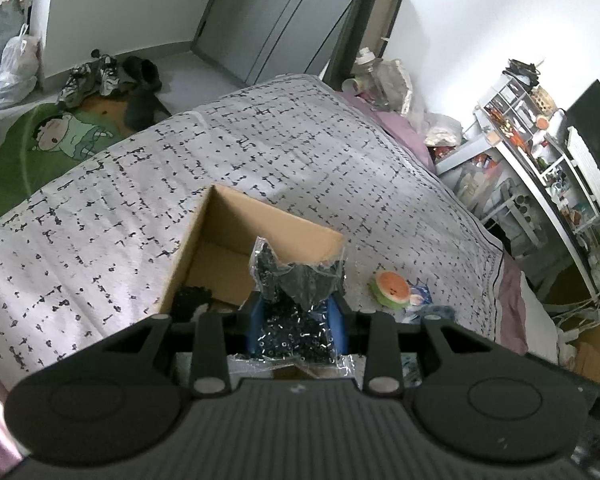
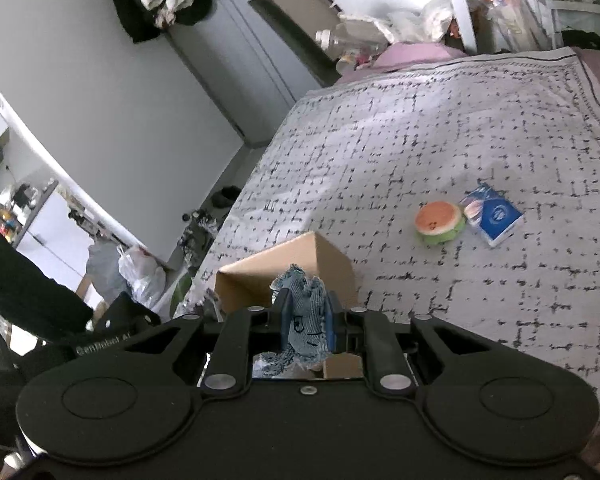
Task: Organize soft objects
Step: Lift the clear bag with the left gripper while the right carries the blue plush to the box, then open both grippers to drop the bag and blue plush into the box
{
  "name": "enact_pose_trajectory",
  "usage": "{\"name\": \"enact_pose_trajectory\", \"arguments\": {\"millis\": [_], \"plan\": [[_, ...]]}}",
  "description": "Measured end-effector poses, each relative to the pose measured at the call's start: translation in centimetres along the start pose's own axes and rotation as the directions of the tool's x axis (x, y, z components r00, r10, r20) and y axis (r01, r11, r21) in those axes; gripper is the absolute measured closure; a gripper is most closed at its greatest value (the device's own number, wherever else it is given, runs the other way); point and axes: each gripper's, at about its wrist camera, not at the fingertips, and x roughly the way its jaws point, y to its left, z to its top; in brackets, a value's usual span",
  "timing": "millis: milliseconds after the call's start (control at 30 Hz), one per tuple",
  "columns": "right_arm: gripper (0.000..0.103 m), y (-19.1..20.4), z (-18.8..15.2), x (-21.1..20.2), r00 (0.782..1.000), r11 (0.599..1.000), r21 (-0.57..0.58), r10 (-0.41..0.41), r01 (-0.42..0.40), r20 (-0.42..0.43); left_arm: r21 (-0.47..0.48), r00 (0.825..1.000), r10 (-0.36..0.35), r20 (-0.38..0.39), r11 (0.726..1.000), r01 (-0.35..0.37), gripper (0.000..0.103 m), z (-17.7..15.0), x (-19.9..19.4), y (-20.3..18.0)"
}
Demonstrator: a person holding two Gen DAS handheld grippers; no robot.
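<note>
My left gripper [image 1: 298,312] is shut on a clear plastic bag of small black beads [image 1: 296,292], held above the near edge of an open cardboard box [image 1: 236,224] on the bed. A dark item [image 1: 190,298] lies inside the box. My right gripper [image 2: 306,316] is shut on a frayed blue denim piece [image 2: 304,320], held over the same cardboard box [image 2: 300,264]. A round orange and green plush toy [image 1: 392,290] lies on the bedspread right of the box; it also shows in the right wrist view [image 2: 438,222].
A blue tissue pack [image 2: 494,216] lies beside the plush. The patterned grey bedspread [image 1: 260,140] covers the bed. Shoes [image 1: 96,76] and a green mat [image 1: 40,148] are on the floor beyond. Cluttered shelves [image 1: 540,148] stand to the right. Plastic bags [image 2: 136,276] sit on the floor.
</note>
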Motion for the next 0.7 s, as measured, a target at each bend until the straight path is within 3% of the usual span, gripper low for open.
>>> {"name": "enact_pose_trajectory", "arguments": {"millis": [333, 467, 700], "plan": [[0.086, 2.4, -1.5, 3.5, 0.998, 0.996, -0.087, -0.009, 0.003, -0.067, -0.034, 1.000, -0.011, -0.022, 0.999, 0.010, 0.069, 1.3, 2.0, 2.6], [0.079, 2.0, -1.6, 4.1, 0.996, 0.998, -0.070, 0.005, -0.011, -0.091, -0.038, 0.999, -0.015, -0.039, 0.999, 0.013, 0.069, 1.7, 3.1, 2.9], [0.079, -0.1, -1.2, 3.9, 0.996, 1.000, -0.018, -0.027, 0.026, -0.083, -0.027, 0.999, -0.015, -0.050, 1.000, 0.013, 0.066, 2.1, 4.3, 2.1]]}}
